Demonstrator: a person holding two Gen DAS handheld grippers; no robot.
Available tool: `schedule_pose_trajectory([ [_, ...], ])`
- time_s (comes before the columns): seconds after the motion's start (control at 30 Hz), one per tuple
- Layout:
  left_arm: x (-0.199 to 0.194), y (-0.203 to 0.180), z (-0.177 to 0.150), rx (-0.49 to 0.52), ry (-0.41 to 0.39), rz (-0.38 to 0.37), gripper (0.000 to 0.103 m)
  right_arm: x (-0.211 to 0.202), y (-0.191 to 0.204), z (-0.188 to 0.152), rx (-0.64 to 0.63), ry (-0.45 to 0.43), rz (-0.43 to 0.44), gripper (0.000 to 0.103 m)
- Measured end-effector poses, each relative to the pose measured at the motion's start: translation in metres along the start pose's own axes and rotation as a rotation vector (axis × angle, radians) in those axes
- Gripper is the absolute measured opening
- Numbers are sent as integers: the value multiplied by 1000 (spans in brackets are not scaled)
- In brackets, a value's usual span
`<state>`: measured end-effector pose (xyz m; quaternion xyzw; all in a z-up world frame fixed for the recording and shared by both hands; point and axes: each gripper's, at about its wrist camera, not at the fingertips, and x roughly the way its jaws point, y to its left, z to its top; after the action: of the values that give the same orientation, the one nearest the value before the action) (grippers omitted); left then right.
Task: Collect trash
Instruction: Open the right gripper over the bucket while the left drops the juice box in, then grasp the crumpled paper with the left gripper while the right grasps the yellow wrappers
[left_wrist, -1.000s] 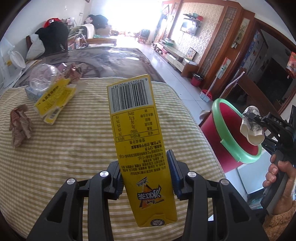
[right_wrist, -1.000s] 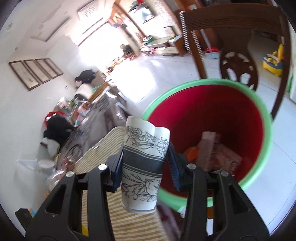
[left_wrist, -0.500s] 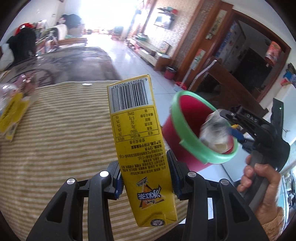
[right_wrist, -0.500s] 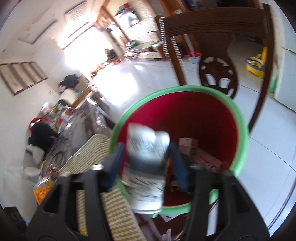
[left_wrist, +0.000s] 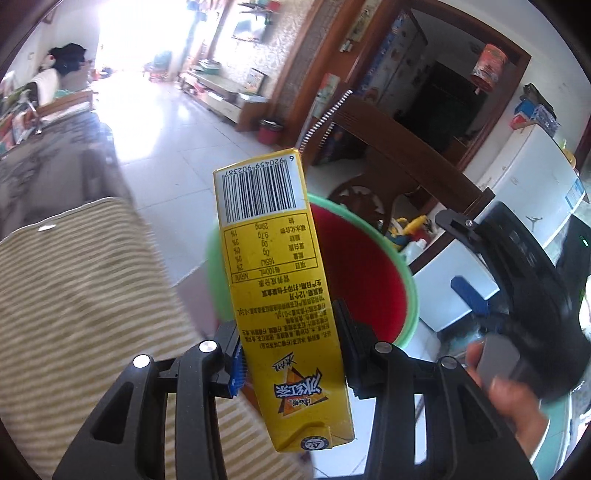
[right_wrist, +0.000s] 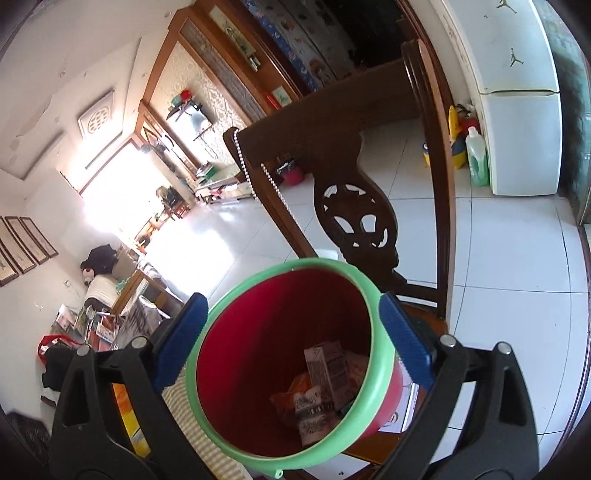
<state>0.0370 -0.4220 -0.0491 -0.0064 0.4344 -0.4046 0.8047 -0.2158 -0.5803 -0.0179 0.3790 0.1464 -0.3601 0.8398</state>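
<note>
My left gripper (left_wrist: 290, 343) is shut on a yellow drink carton (left_wrist: 273, 280), which stands upright with its barcode end up. The carton hangs past the table's edge, in front of the near rim of a red bucket (left_wrist: 406, 273) with a green rim. My right gripper (right_wrist: 291, 332) hovers over the bucket (right_wrist: 373, 295); its jaws are opening and nothing is between the blue pads (right_wrist: 402, 339). A flower-printed paper cup (right_wrist: 314, 417) lies in the bucket among a small box and wrappers. In the left wrist view the right gripper (left_wrist: 517, 266) shows at the right, held by a hand (left_wrist: 513, 402).
The striped tablecloth (left_wrist: 74, 295) covers the table at the left. A dark wooden chair (right_wrist: 354, 214) stands right behind the bucket, which seems to rest on its seat. A white fridge (right_wrist: 517, 110) and bottles stand at the far right. White floor tiles stretch beyond.
The right gripper's jaws spread and let go of the paper cup, which now lies in the bucket. The left gripper carried the carton from over the table to the bucket.
</note>
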Motion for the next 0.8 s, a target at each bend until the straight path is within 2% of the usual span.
schedule_pose_trajectory([
  [0.1, 18, -6, 15, -11, 23, -29, 40, 3, 3, 1, -3, -1, -1, 92],
  [0.17, 25, -9, 22, -6, 22, -19, 55, 6, 6, -1, -9, 4, 4, 92],
  [0.33, 16, 7, 17, -34, 1, -11, 58, 11, 17, -4, -43, 14, 5, 92],
  [0.47, -7, 51, -16, -194, 11, -34, 59, 15, 28, -11, -58, 45, 24, 94],
  [0.63, -44, 90, -57, -260, -22, 64, 59, 16, 49, -21, -114, 64, 37, 95],
  [0.8, -97, 140, -97, -315, -81, 228, 61, 22, 76, -39, -172, 125, 73, 95],
])
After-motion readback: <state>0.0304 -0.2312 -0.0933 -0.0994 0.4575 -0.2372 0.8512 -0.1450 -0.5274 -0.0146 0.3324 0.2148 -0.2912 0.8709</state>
